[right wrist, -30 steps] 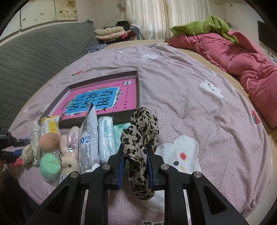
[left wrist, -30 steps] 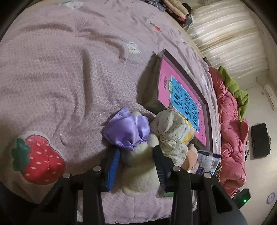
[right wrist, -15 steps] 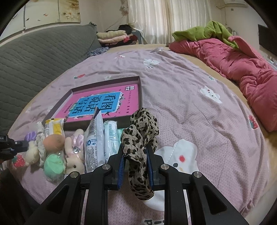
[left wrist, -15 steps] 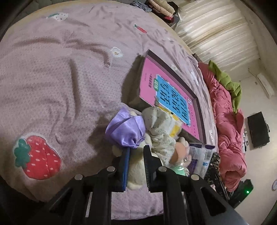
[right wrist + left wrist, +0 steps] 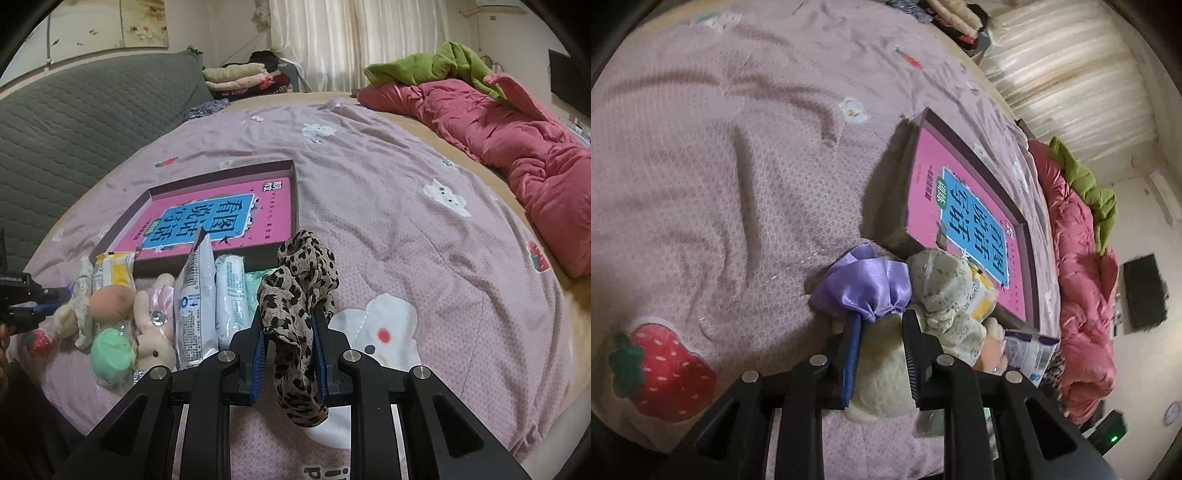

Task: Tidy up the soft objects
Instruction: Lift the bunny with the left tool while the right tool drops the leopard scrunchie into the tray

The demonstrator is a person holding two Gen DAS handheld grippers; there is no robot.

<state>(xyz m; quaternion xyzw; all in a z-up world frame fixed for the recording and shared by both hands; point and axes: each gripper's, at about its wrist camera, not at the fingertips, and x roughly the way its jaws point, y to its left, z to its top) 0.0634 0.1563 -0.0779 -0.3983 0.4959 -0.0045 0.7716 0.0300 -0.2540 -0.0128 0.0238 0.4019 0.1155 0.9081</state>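
Observation:
My left gripper has its jaws partly apart on either side of a cream plush toy with a purple satin bow; the fingers sit against the plush. A speckled cloth lies beside it. My right gripper is shut on a leopard-print scrunchie, held above the bedspread. A row of soft items lies left of it: white packets, a pink plush bunny, an orange ball, a green ball. The left gripper also shows at the far left of the right wrist view.
A pink book in a dark shallow box lies behind the row. The purple bedspread stretches around. A red quilt with a green cloth lies on the right. A grey quilted headboard is on the left.
The left gripper's jaws closed narrowly half a second ago and now stand wider around the plush toy. The right gripper still holds the scrunchie, with the camera slightly shifted.

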